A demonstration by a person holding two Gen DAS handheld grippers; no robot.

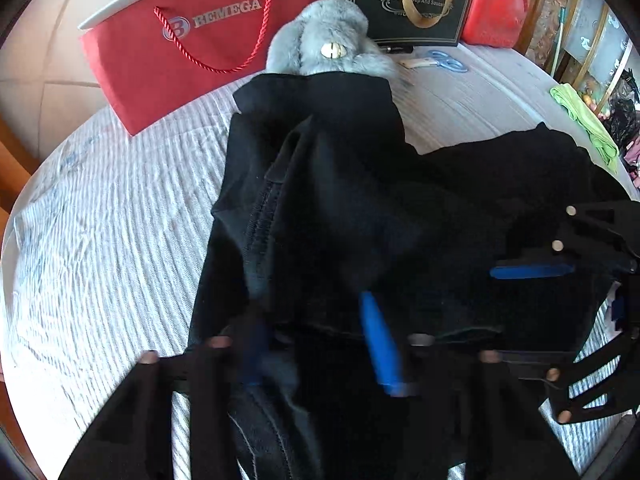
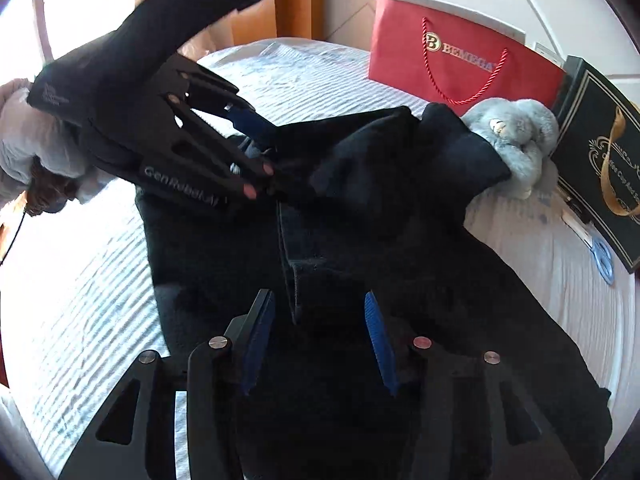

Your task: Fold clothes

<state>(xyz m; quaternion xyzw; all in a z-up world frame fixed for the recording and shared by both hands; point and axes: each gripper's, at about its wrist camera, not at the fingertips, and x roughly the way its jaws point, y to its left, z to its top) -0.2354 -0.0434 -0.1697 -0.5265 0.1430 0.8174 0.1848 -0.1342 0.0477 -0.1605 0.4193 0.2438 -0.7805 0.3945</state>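
Right tool (image 2: 316, 344) astride black garment (image 2: 360, 240)

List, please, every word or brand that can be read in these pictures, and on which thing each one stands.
"BEMEGA", with a "B" emblem: red paper bag.
"Cup And Sauce...", partly hidden by the handle: black gift bag.
"GenRobot...", ending blurred: left gripper.
Small print on its upper body: too blurred to read.

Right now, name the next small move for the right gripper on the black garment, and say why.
Probably close the right gripper on the raised fold of the black garment. Its jaws stand apart with that fold between them, and the pads do not yet press it. The left gripper already has its tips at the cloth farther along, so a second hold would likely let both lift the edge together.
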